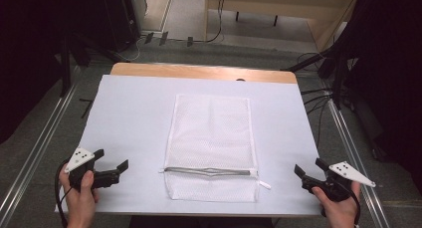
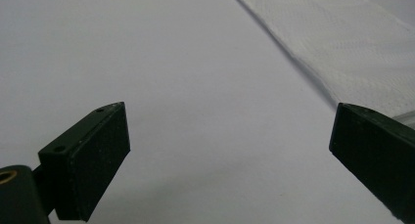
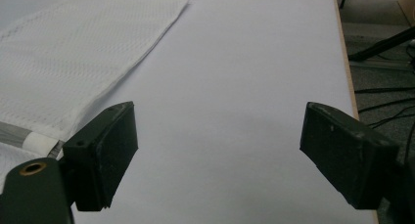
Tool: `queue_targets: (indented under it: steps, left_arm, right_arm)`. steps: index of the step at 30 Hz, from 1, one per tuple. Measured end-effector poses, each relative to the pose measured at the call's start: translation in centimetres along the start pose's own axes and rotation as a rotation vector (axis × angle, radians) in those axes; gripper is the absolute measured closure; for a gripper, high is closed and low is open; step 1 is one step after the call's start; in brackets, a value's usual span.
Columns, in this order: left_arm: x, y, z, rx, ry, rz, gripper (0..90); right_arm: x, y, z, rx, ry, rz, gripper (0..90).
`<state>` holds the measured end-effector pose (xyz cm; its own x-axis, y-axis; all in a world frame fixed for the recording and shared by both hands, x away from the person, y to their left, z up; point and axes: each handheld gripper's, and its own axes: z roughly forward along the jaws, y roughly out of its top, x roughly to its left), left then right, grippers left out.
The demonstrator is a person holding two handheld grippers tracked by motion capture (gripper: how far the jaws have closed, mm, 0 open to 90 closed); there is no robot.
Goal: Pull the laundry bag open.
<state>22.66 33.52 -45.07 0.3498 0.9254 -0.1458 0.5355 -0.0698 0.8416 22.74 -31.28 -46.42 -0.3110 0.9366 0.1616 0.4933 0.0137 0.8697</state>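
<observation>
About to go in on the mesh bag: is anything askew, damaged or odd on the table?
Nothing stands out. The white mesh bag lies flat and roughly square to the table, its zipper looking closed. Left gripper and right gripper are open, clear of it.

Left claw (image 1: 113,159) and right claw (image 1: 308,170) point inward, jaws spread wide, gripping nothing.

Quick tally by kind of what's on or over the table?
Mesh bags: 1, the white mesh bag with its grey zipper
Grippers: 2, left gripper and right gripper, both open and empty
Total: 3
</observation>
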Motion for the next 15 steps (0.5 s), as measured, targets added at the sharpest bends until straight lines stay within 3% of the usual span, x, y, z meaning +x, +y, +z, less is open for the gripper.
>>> queue_targets:
  steps: [15]
  left_arm:
    - [0.26, -0.18, 0.33, 0.024, 0.009, 0.002, 1.7]
  right_arm:
    - [-0.48, -0.26, 0.09, 0.003, -0.003, 0.019, 14.7]
